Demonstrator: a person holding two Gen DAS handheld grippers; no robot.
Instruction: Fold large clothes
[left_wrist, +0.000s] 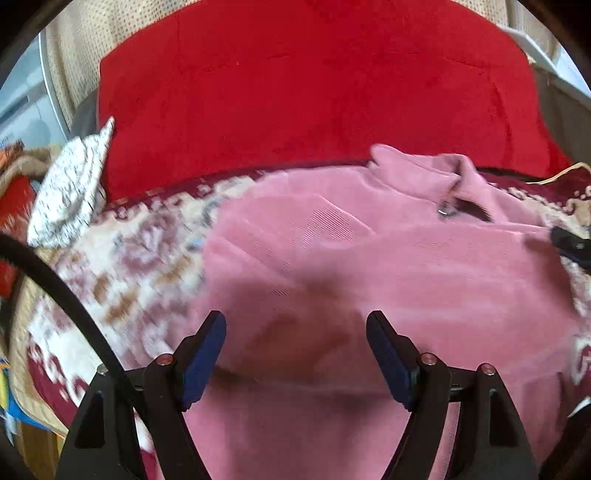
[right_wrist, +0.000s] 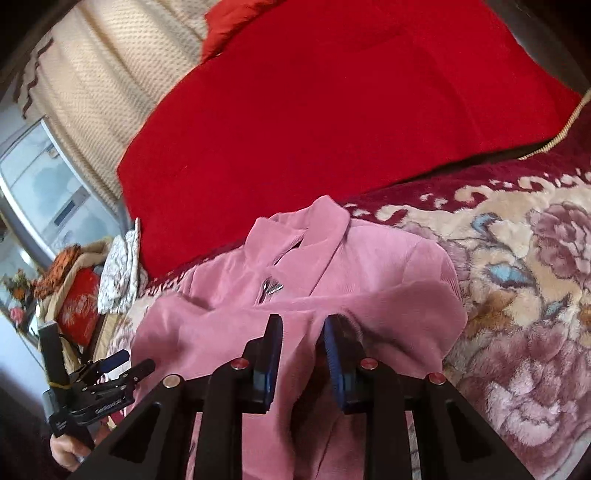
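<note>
Between our left gripper (left_wrist: 295, 323) fingers, which stand wide apart with nothing caught, we see only pink cloth: the pink jacket (left_wrist: 369, 266) lies flat just under and ahead of the blue pads (left_wrist: 205, 358). We judge we hold this gripper spread and low over the garment's near body so that it is ready to pin or pinch a layer for the next fold; the blur hints at motion, but we cannot tell its direction.

Our right gripper (right_wrist: 303, 325) has its fingers drawn narrow, and a ridge of pink fabric rises into the slot between them. Whether the pads truly pinch it or merely flank it we cannot tell for sure. It looks placed there to carry the sleeve or shoulder edge across the body. Just right of those fingers the folded shoulder bulges up; ahead of the fingertips sit the zipper pull (right_wrist: 272, 286) and, beyond it, the collar (right_wrist: 317, 225), so the jacket lies front-up with its neck pointing away from us.

Both tools tilt downward toward the garment, the right canted so the scene leans. Far left of the right fingers we see the left gripper held over the jacket's edge. Under the jacket spreads the floral blanket (right_wrist: 517, 295), and past the collar rises the red cushion (right_wrist: 332, 110), with a patterned white cloth (left_wrist: 70, 192) far left.
</note>
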